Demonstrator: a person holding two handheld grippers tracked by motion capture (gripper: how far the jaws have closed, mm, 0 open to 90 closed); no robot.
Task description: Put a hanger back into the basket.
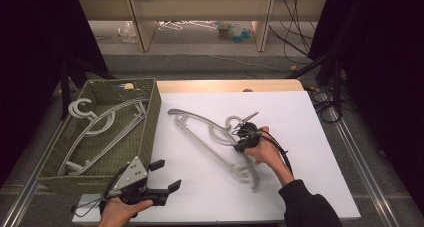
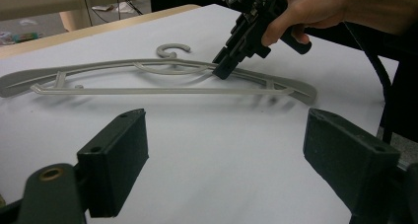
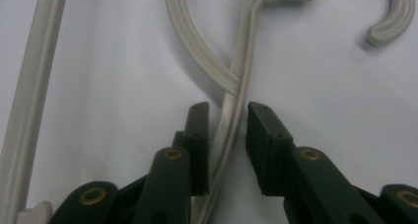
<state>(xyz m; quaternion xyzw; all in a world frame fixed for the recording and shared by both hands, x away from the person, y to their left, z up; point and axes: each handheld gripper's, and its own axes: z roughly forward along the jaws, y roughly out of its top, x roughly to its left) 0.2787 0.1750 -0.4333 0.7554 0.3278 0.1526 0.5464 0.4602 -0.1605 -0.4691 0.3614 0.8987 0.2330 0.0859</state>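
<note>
A white-topped table (image 1: 300, 177) holds one flat grey plastic clothes hanger (image 1: 200, 132), lying diagonally across the middle, its hook (image 1: 232, 120) pointing toward the far right corner. A green perforated rectangular basket (image 1: 150, 122) sits along the left edge, with more grey plastic hangers (image 1: 95, 124) stacked inside and their hooks resting over its far left corner.

The right gripper (image 1: 243, 137), held in the person's right hand (image 1: 265, 149), points down onto the hanger's curved upper arm just beside the hook. In the right gripper view its two black jaws stand close on either side of that thin arm (image 3: 231, 115); the left one seems to touch it, while a sliver of gap shows at the right one, so a firm clamp cannot be confirmed.

The left gripper (image 1: 165, 174), held in the left hand (image 1: 117, 212), hovers near the near left corner, beside the basket. Its jaws are spread wide apart, with nothing between them.
</note>
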